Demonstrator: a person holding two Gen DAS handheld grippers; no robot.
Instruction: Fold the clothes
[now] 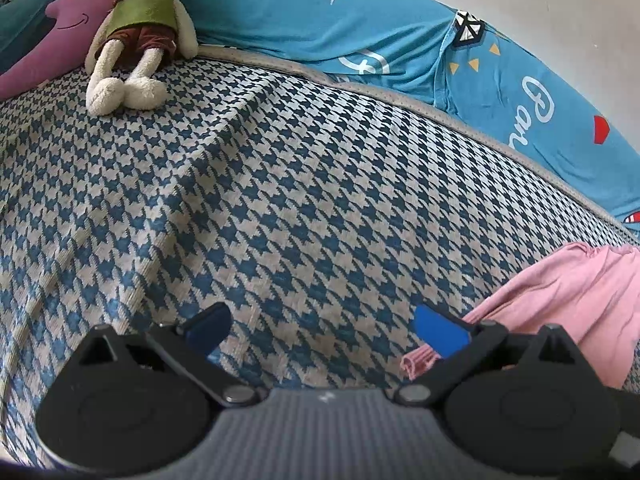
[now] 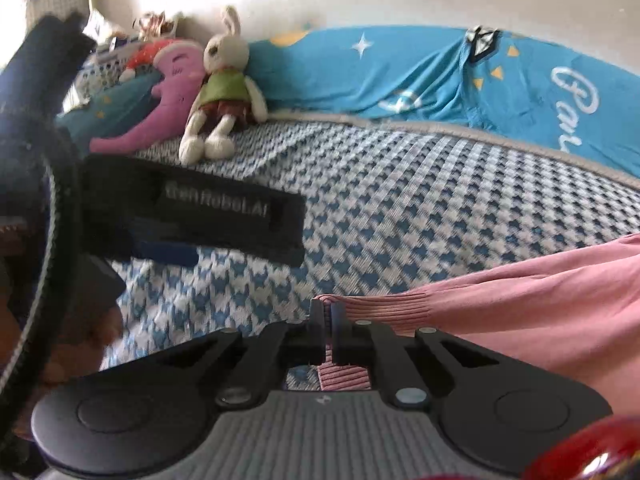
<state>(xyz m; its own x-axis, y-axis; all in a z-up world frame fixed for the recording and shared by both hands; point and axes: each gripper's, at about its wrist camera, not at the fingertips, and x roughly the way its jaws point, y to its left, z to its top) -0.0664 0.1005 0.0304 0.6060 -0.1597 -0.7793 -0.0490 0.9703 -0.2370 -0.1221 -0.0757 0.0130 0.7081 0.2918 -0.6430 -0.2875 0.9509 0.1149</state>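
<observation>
Our right gripper (image 2: 329,312) pinches the pink garment's (image 2: 540,300) ribbed hem, lower centre. Our left gripper (image 1: 324,330) hangs spread over the houndstooth bed (image 1: 280,200).

Black claw (image 1: 324,330) linkages (silver pivot screws), blue pads (image 1: 440,330), ribbed grey base.

A pink garment (image 2: 540,292) was seen lying rumpled on the houndstooth bed cover (image 2: 400,208), spread toward three o'clock in the right wrist view. Its ribbed cuff or hem (image 2: 384,306) pointed toward nine o'clock and was pinched at its end. In the left wrist view the garment lay at four o'clock.
</observation>
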